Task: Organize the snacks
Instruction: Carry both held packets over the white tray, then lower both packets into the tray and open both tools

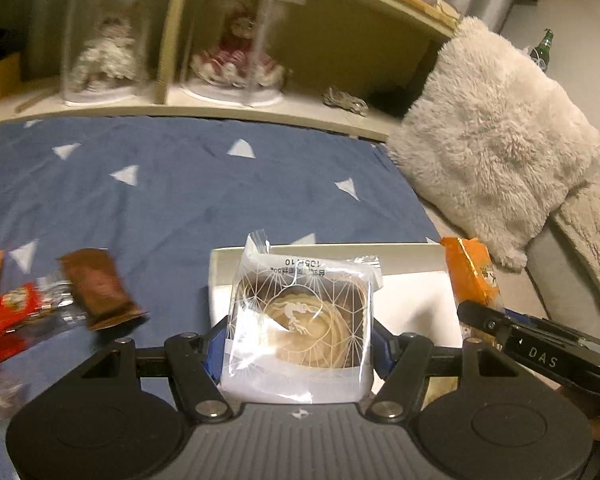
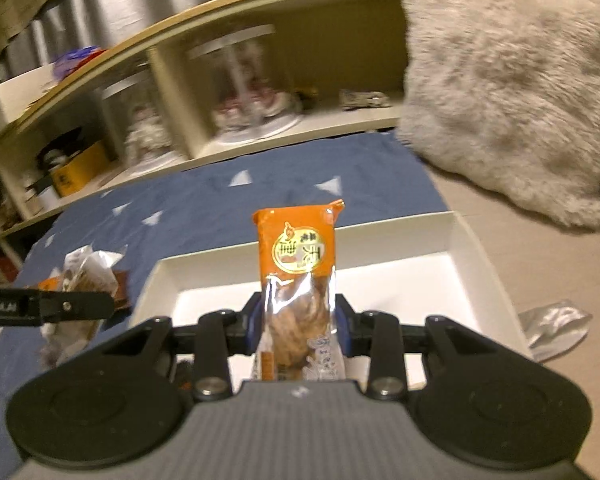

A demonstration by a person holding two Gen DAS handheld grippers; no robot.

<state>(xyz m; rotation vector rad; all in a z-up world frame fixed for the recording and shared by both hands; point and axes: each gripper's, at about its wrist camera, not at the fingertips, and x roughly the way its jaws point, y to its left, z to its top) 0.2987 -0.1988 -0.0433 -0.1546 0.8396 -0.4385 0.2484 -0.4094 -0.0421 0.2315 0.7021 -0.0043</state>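
Observation:
My left gripper [image 1: 298,340] is shut on a clear-wrapped round pastry [image 1: 300,320] and holds it over the near edge of a white tray [image 1: 412,292] on the blue bedspread. My right gripper [image 2: 298,320] is shut on an orange snack packet [image 2: 296,264], upright above the same white tray [image 2: 432,276]. The right gripper and its orange packet [image 1: 470,276] also show at the right of the left wrist view. The left gripper and its pastry [image 2: 86,276] show at the left of the right wrist view. Loose snacks lie left of the tray: a brown packet [image 1: 100,288] and a red packet [image 1: 10,312].
A fluffy cream cushion [image 1: 492,148] lies at the right of the bed. A wooden shelf [image 1: 220,108] with dolls in clear cases runs along the back. A silver wrapper [image 2: 556,328] lies right of the tray. The blue bedspread [image 1: 180,184] stretches beyond the tray.

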